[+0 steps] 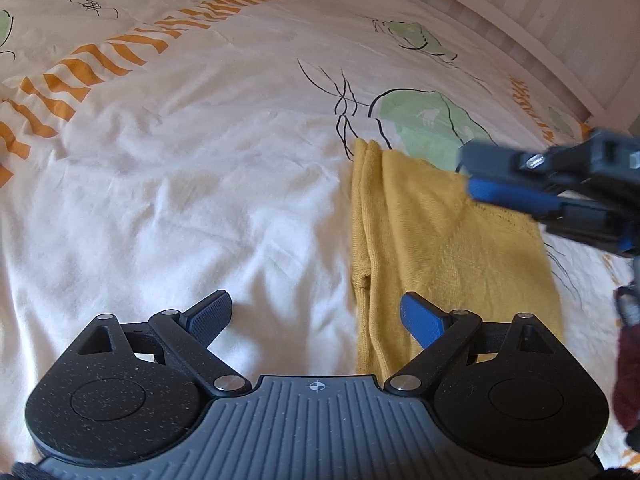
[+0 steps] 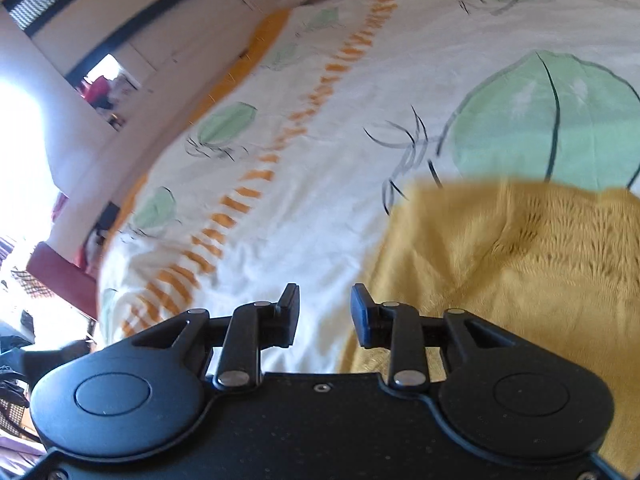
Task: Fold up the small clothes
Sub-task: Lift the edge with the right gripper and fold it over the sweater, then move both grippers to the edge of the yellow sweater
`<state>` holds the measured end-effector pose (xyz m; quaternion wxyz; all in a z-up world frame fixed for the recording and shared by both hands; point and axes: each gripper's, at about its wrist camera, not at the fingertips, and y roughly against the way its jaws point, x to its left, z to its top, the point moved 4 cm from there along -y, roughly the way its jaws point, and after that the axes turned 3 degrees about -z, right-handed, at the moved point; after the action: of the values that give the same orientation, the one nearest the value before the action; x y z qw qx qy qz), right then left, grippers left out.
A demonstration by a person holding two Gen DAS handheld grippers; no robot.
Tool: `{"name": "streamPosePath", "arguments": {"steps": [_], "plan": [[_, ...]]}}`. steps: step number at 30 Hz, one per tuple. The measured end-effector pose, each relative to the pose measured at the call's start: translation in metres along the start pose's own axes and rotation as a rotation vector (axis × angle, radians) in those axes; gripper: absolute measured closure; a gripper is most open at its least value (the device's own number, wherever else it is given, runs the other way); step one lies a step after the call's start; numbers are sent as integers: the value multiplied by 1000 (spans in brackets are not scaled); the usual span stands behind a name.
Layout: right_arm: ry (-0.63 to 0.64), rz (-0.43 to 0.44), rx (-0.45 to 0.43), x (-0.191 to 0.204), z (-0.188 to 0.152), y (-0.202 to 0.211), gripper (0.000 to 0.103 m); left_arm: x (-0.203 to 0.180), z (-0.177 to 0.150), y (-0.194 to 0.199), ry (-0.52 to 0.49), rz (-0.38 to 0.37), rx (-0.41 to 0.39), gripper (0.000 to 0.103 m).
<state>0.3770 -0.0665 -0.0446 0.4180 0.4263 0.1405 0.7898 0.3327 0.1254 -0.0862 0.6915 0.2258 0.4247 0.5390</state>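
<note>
A mustard-yellow knit garment point(image 1: 440, 240) lies folded flat on the bed, its long folded edge running along its left side. My left gripper point(image 1: 316, 320) is open and empty, low over the bedsheet at the garment's near left edge. My right gripper point(image 1: 476, 178) shows from the side in the left wrist view, above the garment's far right part. In the right wrist view the right gripper point(image 2: 325, 314) is open and empty, with the garment point(image 2: 520, 280) below and to its right.
The bed cover point(image 1: 180, 200) is white with green leaf prints and an orange striped band point(image 1: 120, 52). A wall and skirting point(image 1: 540, 20) run along the far side. A window and furniture point(image 2: 60, 120) stand beyond the bed's left side in the right wrist view.
</note>
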Motion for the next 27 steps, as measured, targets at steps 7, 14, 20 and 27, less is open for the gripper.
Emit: {"name": "streamPosePath", "arguments": {"steps": [7, 14, 20, 27], "plan": [[182, -172, -63, -2, -17, 36, 21, 4, 2, 3, 17, 4, -12, 11], [575, -466, -76, 31, -89, 36, 1, 3, 2, 3, 21, -7, -10, 11], [751, -359, -20, 58, -134, 22, 35, 0, 5, 7, 20, -19, -18, 11], [825, -379, 31, 57, -150, 3, 51, -2, 9, 11, 51, -69, -6, 11]]}}
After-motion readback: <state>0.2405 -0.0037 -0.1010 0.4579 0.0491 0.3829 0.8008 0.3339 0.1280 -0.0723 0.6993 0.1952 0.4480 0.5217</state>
